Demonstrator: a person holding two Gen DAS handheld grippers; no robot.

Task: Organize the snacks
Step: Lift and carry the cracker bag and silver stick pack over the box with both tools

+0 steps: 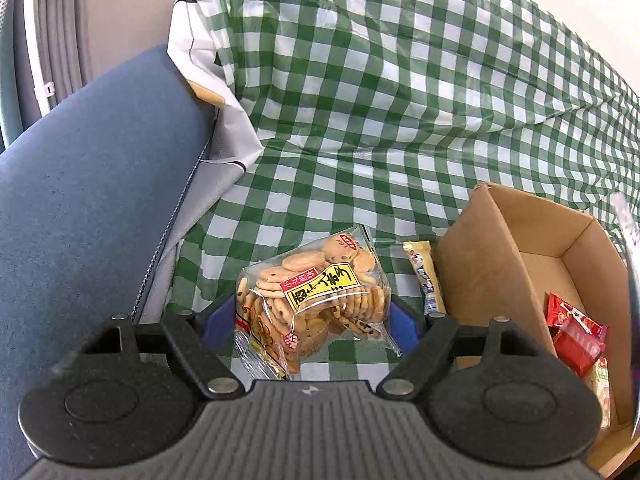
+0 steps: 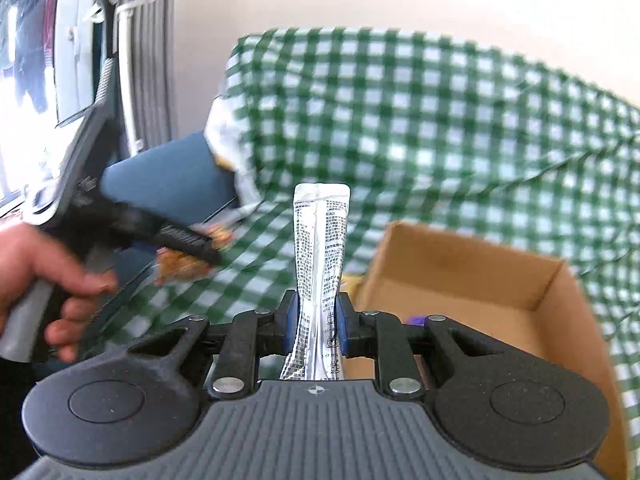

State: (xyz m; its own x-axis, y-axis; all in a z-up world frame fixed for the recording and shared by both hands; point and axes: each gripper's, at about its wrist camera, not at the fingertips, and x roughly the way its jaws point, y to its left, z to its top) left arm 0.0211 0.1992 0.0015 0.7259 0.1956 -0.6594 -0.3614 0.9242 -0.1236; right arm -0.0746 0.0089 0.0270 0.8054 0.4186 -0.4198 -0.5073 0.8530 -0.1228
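Note:
A clear bag of round biscuits (image 1: 316, 280) with a yellow label sits between the blue pads of my left gripper (image 1: 314, 316), which is shut on it just above the green checked cloth. The right wrist view shows that left gripper (image 2: 192, 246) blurred at the left, with the biscuit bag (image 2: 180, 268) in it. My right gripper (image 2: 318, 320) is shut on a silver sachet (image 2: 320, 232) that stands upright between its pads. An open cardboard box (image 1: 480, 272) lies to the right, with red packets (image 1: 576, 332) inside.
A beige stick packet (image 1: 426, 276) lies on the cloth against the box's left wall. A blue padded chair (image 1: 80, 200) borders the cloth on the left. A person's hand (image 2: 36, 272) grips the left tool's handle. The cardboard box (image 2: 460, 264) sits below and right of the sachet.

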